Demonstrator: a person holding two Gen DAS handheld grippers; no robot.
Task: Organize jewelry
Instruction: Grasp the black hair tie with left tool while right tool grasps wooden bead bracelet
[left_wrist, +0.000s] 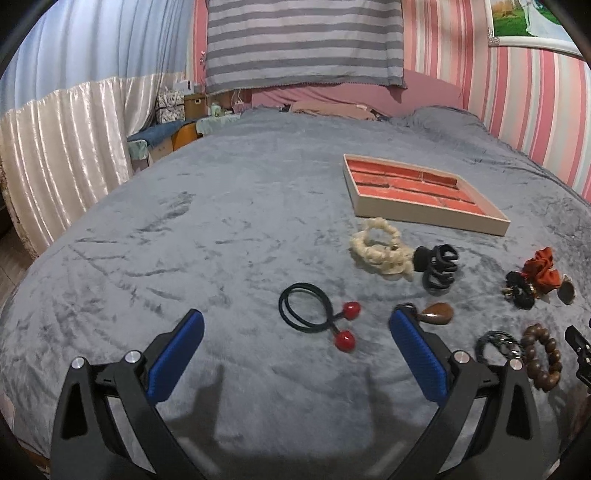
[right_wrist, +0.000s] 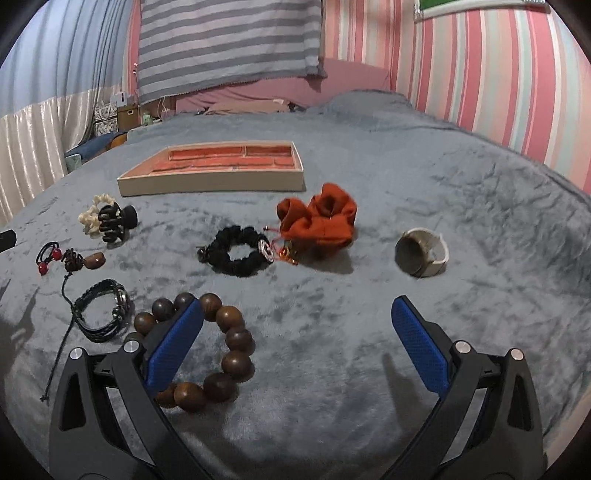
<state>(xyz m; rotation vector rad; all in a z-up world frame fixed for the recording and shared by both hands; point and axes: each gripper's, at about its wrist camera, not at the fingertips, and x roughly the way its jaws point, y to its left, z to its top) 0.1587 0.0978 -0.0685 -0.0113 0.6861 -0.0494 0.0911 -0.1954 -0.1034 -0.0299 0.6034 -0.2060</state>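
Observation:
A cream tray (left_wrist: 424, 214) (right_wrist: 210, 182) with orange-lined compartments lies on the grey bed. Jewelry is scattered before it. My left gripper (left_wrist: 297, 326) is open, held above a dark hair tie with two red balls (left_wrist: 317, 314) (right_wrist: 47, 256). A brown teardrop pendant (left_wrist: 437, 313) (right_wrist: 94, 260) sits by its right finger. My right gripper (right_wrist: 297, 315) is open and holds nothing; its left finger overlaps a wooden bead bracelet (right_wrist: 229, 347) (left_wrist: 543, 356). Ahead lie a black scrunchie (right_wrist: 240, 253), an orange scrunchie (right_wrist: 321, 218) and a grey bangle (right_wrist: 421, 251).
A cream scrunchie (left_wrist: 380, 247) and a black claw clip (left_wrist: 437, 267) lie near the tray. A dark braided bracelet (right_wrist: 105, 314) rests left of the beads. Grey blanket (left_wrist: 184, 240) stretches to the left. Striped walls, a hanging striped cloth and curtains surround the bed.

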